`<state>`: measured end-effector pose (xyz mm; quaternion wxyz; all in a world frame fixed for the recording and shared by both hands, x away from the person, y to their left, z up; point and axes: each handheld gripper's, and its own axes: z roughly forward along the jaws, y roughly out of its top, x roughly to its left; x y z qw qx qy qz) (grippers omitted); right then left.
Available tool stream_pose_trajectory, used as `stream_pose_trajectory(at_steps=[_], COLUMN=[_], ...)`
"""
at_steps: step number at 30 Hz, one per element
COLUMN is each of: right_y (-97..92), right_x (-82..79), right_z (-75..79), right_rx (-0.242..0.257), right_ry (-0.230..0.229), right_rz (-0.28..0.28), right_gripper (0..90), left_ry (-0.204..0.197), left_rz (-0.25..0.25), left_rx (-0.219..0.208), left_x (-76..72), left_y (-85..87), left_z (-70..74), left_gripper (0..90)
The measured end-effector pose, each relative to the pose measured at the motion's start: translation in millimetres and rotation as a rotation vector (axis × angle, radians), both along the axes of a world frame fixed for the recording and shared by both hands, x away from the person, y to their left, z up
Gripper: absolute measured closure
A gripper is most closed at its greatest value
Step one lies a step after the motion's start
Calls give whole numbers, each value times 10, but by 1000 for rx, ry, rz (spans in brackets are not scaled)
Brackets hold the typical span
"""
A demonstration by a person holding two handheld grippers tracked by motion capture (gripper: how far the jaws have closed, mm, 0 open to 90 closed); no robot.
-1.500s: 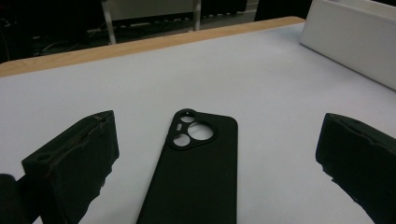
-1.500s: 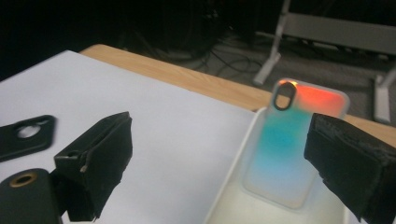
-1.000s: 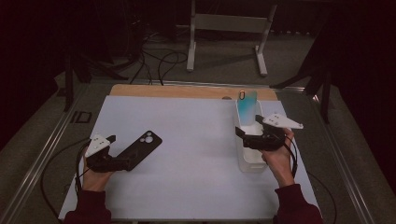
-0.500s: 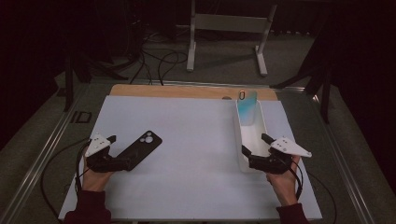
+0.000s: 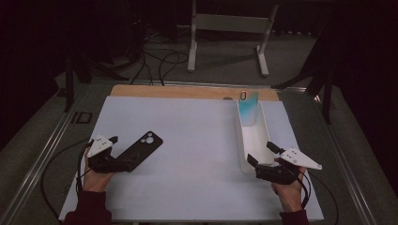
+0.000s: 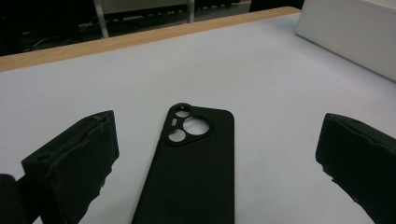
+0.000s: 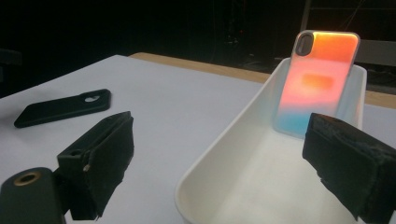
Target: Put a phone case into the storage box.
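A black phone case [image 5: 141, 149] [image 6: 196, 168] lies flat on the white table, camera cutout pointing away. My left gripper [image 5: 119, 155] [image 6: 219, 133] is open, its jaws either side of the case's near end without touching it. A gradient teal-and-orange phone case [image 5: 247, 107] [image 7: 317, 84] leans upright against the far end of a long white tray [image 5: 244, 140] [image 7: 224, 154]. At the tray's near end my right gripper [image 5: 259, 153] [image 7: 222, 126] stands open with nothing between its fingers. The black case [image 7: 63, 108] also lies far left in the right gripper view.
The white table surface [image 5: 197, 140] has a wooden strip [image 5: 187, 91] along its far edge. Beyond it are a metal stand [image 5: 225, 28] and cables on the dark floor. Metal rails run along both sides of the table.
My right gripper has drawn back along the tray toward the person, to its near end. The left gripper and both phone cases have stayed put.
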<state>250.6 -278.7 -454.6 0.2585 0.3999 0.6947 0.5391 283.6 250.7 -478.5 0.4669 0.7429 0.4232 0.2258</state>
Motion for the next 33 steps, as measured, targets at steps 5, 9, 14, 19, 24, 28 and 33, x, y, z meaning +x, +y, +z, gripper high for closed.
stream_pose_trajectory(at_steps=[5,9,14,19,24,28,33], right_y=[17,28,34,26,22,30,18], right_x=[-7,-4,16,18,15,15,16], right_z=[11,-1,-6,-11,-5,-8,6], right_rx=[-4,-6,-7,-8,1,-2,-2], right_ry=[-1,1,5,7,9,15,10], right_rz=[7,11,9,6,5,7,5], right_gripper=[85,85,85,85,85,85,85], left_ry=[4,10,17,37,88,130,182], left_rz=[3,4,4,13,9,-5,-23], left_rx=[9,34,51,96,141,170,218], left_x=[19,20,17,43,113,200,294], left_y=[-1,-18,-32,-70,-99,-124,-158], left_z=[-9,-18,-32,-73,-91,-113,-159], left_gripper=[0,0,0,0,0,0,0])
